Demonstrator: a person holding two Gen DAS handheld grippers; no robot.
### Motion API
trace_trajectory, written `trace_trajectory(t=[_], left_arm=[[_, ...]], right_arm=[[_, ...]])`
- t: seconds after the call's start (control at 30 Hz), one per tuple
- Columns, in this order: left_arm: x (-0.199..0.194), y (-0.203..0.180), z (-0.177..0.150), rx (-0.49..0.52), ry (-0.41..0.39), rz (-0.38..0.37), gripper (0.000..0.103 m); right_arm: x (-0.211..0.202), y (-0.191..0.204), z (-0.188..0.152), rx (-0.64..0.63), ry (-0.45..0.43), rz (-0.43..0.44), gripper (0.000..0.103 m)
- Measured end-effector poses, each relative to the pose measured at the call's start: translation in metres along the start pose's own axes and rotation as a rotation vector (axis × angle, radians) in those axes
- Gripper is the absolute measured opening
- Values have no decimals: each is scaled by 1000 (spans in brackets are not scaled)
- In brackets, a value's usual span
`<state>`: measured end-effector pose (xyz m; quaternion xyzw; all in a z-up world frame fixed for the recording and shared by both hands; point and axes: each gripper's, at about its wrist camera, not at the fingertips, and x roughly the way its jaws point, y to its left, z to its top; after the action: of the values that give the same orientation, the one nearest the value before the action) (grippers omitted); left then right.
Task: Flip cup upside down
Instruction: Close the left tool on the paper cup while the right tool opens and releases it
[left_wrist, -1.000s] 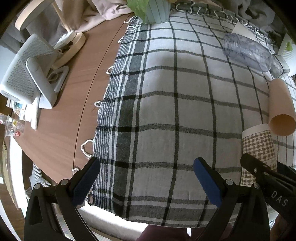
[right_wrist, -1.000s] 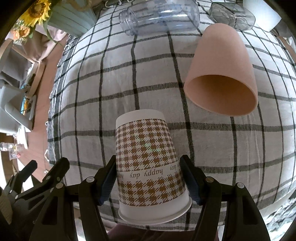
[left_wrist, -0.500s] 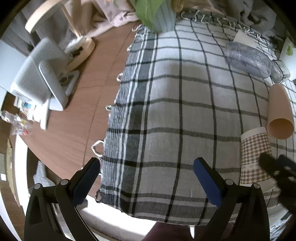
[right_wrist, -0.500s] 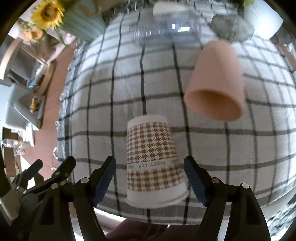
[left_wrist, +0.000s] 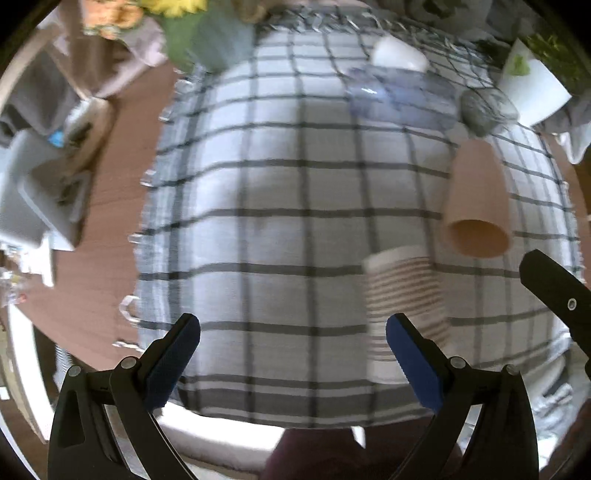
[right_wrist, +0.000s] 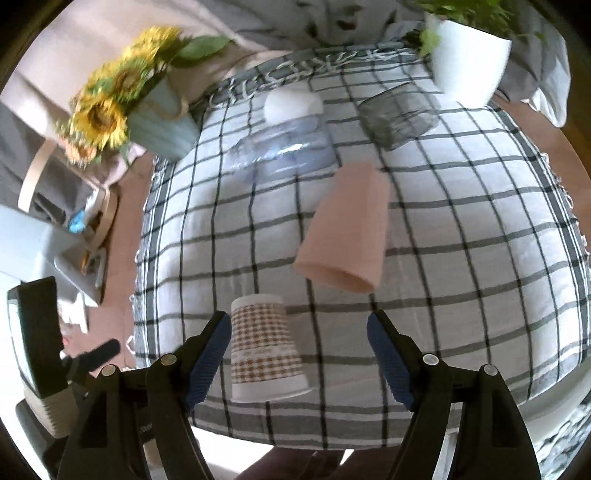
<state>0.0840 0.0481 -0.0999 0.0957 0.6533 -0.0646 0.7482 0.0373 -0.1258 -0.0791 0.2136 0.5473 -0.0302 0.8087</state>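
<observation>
Your right tool (right_wrist: 298, 356) has let go of the houndstooth cup (right_wrist: 264, 349) and backed off; its fingers now stand wide apart, the cup upside down on the checked cloth (right_wrist: 461, 258) between them, nearer the left finger. Your left tool (left_wrist: 291, 356) gapes empty, cup beyond its right finger.

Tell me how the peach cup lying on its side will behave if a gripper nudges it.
The peach tapered cup lies on its side on the checked tablecloth, so it will probably roll, curving toward its narrow end. It looks thin-walled and empty, likely light enough to skid. The soft cloth may slow it.
</observation>
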Motion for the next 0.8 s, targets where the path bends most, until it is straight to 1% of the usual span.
trace_trajectory(t=[0.03,0.07,0.17,0.23,0.33,0.43,0.5,0.53,0.6,0.63,0.67,0.73,0.77,0.8], left_arm=[[3,-6,5,-6,28,-36,103],[4,-13,8,-10,43,-48,103],[9,-29,21,0,72,-42,103],[15,-38,27,6,94,-50,103],[30,-49,37,2,162,-68,102],[44,-60,48,-1,196,-45,99],[53,-63,54,-18,220,-48,98],[58,-65,56,-31,239,-49,93],[65,-67,61,-48,258,-56,91],[69,-69,62,-56,268,-56,88],[73,-71,65,-62,273,-53,81],[78,-73,66,-70,285,-52,73],[81,-76,67,-74,286,-54,70],[84,-78,67,-76,289,-51,69]], right_arm=[[-2,-5,2,12,-5,4,76],[-4,-11,5,28,-8,9,76],[-7,-26,11,59,-13,20,76],[-10,-35,15,69,-24,28,76],[-11,-50,22,97,-30,35,76],[-6,-63,28,121,-14,41,76],[-3,-68,32,122,-7,40,76],[-1,-70,33,121,-5,41,76],[3,-76,36,125,9,51,76],[6,-78,38,129,19,57,76],[8,-81,39,132,26,57,76],[12,-84,40,136,34,52,76],[13,-86,41,138,38,48,76],[14,-88,41,141,39,48,76]])
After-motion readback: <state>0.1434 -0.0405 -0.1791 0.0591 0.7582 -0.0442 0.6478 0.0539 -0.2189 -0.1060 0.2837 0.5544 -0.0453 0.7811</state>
